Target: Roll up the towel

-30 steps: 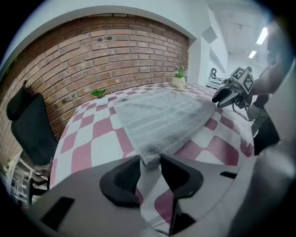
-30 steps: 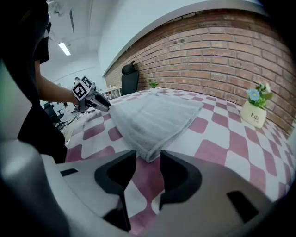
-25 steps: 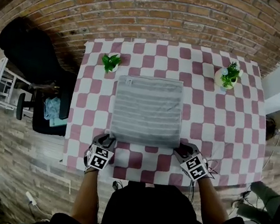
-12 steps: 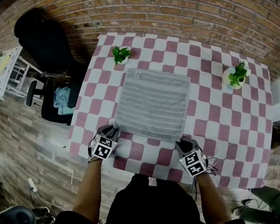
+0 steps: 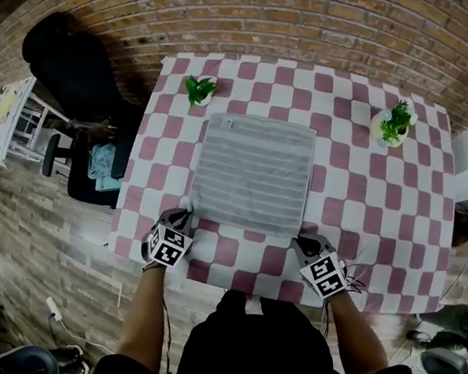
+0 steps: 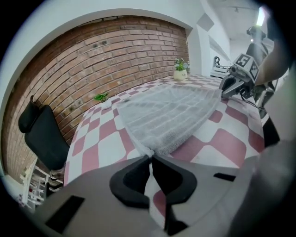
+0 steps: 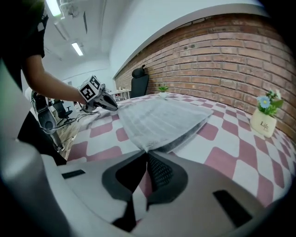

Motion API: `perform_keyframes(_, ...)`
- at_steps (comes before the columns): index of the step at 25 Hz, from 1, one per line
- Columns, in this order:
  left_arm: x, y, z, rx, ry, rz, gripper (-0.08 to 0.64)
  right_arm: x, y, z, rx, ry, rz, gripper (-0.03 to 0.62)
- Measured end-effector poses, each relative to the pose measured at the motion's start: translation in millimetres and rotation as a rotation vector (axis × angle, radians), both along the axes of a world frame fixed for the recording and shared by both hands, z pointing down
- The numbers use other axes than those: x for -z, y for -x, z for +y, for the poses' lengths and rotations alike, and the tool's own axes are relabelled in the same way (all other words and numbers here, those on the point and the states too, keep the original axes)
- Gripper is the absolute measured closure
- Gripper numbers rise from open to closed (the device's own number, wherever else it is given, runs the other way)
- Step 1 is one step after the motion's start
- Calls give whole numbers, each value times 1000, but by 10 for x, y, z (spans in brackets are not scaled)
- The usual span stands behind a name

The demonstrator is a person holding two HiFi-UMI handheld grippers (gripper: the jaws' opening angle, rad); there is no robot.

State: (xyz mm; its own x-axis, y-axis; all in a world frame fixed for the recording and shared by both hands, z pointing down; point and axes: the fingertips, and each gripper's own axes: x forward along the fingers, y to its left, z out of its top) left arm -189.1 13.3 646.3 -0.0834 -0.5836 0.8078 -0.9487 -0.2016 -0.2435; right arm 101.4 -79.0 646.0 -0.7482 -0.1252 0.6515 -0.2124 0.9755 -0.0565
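Grasp step: towel (image 5: 252, 171) lies flat on the table (image 5: 373, 205). The left gripper (image 5: 185, 217) and right gripper (image 5: 301, 241) jaws have just been closing, and each is now clamped on 1 near corner. Next: lift both corners evenly and curl them forward to start the roll.

Head view: overhead, steeply down, whole table (image 5: 390, 208).
Gripper views: low at near edge, facing wall (image 6: 115, 51).
Shared: towel (image 5: 252, 171).

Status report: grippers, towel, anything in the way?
Jaws just closed: left gripper and right gripper pinch towel near corners. Towel flat, unrolled. Two plants far side, clear.
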Motion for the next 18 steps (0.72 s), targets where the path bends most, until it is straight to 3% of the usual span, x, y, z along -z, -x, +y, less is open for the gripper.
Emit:
perform_keyframes(10, 92, 611, 90, -97, 25, -105, 539, 121, 389, 808, 137, 20, 24, 586)
perform_keyframes(18, 110, 1235, -8, -190, 30, -187, 538, 209, 1027, 1482, 240, 40, 17, 586)
